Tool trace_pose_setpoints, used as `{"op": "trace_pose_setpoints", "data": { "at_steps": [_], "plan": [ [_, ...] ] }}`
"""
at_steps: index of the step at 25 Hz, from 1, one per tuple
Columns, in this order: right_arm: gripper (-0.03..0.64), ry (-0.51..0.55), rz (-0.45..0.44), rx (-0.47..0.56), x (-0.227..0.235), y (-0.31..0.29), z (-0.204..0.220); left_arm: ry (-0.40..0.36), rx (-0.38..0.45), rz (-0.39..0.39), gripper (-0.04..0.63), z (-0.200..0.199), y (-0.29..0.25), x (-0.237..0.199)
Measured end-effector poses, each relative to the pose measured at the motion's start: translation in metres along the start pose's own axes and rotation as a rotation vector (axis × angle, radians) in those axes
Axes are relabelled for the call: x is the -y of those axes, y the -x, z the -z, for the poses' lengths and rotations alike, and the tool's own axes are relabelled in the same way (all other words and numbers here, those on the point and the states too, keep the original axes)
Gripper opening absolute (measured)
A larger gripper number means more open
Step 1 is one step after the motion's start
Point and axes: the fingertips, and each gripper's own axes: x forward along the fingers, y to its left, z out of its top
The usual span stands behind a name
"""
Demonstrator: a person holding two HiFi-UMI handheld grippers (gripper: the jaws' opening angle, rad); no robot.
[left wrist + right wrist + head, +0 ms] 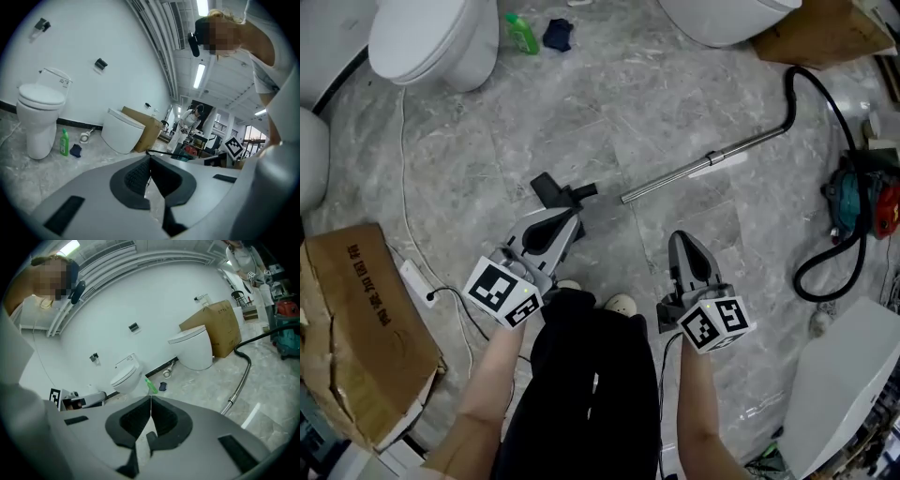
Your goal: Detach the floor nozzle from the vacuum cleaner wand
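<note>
The silver wand [703, 169] lies on the grey floor, its black hose [830, 108] running to a teal and red vacuum body [862, 202]. The black floor nozzle [555, 190] lies just left of the wand's free end, with a small gap between them; my left gripper hides part of it. My left gripper [572, 217] hangs above the nozzle, jaws shut and empty. My right gripper [680, 239] is raised to the right, below the wand, also shut with nothing in it. The wand [239, 383] shows in the right gripper view, far beyond the shut gripper [151, 399]. Shut left gripper [150, 157] faces the room.
Toilets [431, 37] stand at the top left and top middle. A green bottle [522, 34] and a dark cloth [558, 35] lie between them. A torn cardboard box [356, 328] and a power strip [417, 281] are at the left, another box [825, 33] at the top right.
</note>
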Motion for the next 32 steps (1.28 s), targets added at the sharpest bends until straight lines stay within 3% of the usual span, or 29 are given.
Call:
{"op": "trace_pose_setpoints", "data": {
  "at_steps": [5,9,22,32],
  "plan": [
    [0.017,-0.014,-0.027,-0.008,-0.066,0.040,-0.059,-0.033,0.009,0.046,0.010,-0.072,0.036,0.064],
    [0.017,-0.012,-0.041,-0.019,-0.097,0.060,-0.080,-0.025,0.007,0.069,0.010,-0.098,0.055,0.096],
    [0.015,0.087,0.000,-0.062,-0.114,0.085,-0.084,-0.054,-0.030,0.043,0.010,-0.106,0.057,0.114],
    [0.015,0.090,0.013,-0.043,-0.104,0.084,-0.102,-0.044,-0.029,0.049,0.011,-0.110,0.052,0.116]
  ]
}}
